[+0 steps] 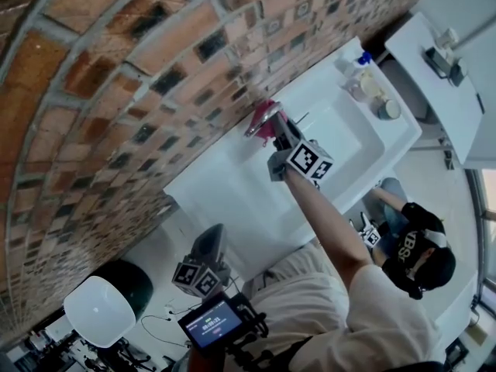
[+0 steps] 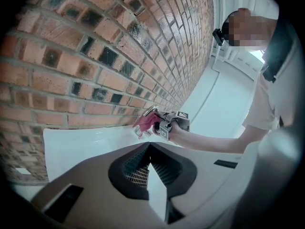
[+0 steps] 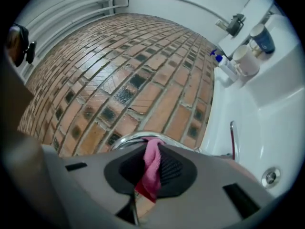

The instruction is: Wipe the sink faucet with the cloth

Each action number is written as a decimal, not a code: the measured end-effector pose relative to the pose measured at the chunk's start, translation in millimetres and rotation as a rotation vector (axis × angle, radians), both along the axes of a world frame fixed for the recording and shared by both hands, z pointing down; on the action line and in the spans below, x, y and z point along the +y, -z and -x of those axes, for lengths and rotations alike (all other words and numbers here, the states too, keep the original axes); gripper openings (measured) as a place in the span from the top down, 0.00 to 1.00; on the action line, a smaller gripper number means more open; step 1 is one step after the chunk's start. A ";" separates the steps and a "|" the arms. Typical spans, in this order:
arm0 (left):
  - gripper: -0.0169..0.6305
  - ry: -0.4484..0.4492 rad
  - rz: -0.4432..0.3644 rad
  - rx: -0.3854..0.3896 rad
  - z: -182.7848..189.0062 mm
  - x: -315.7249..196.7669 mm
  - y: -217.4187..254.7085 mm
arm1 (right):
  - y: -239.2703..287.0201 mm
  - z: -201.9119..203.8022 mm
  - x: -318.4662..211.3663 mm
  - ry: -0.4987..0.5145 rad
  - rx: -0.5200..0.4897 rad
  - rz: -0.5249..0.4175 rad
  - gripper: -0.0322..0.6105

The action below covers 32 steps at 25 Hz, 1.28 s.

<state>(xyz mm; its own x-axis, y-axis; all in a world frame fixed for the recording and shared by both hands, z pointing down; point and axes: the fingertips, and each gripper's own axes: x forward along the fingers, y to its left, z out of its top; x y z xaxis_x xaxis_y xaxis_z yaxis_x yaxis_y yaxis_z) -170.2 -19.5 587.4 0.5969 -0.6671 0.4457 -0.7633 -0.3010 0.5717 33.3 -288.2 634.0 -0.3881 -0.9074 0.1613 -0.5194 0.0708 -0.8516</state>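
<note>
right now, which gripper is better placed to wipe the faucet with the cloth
Right. The right gripper is shut on the pink cloth and sits right at the chrome faucet. The left gripper is shut and empty, held back off the near edge of the sink.

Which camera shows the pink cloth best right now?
The right gripper view: the pink fabric cloth sits close-up, pinched between the jaws of the right hand-held gripper by the curved chrome faucet. Head and left gripper views show only a small, distant pink patch.
</note>
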 end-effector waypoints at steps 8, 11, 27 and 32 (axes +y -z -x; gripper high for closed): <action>0.97 0.010 -0.002 0.006 1.6 6.7 1.3 | 21.1 14.1 15.9 0.165 0.138 -0.175 0.87; 0.97 0.013 0.006 0.016 1.5 11.2 -2.8 | 25.7 29.9 26.0 0.268 0.177 -0.229 0.87; 0.97 -0.008 0.011 0.020 -14.3 13.7 -5.8 | -14.3 79.4 59.2 0.432 0.157 -0.179 0.87; 0.97 -0.001 0.016 0.021 -15.2 13.3 -3.0 | -26.7 110.0 74.2 0.512 0.191 -0.170 0.87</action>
<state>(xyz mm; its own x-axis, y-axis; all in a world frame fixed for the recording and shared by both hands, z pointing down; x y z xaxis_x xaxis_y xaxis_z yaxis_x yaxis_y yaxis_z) -155.0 -6.2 590.3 0.6073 -0.6592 0.4434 -0.7504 -0.2927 0.5927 -76.7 -214.0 660.7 -0.7635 -0.6305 0.1399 -0.5263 0.4820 -0.7004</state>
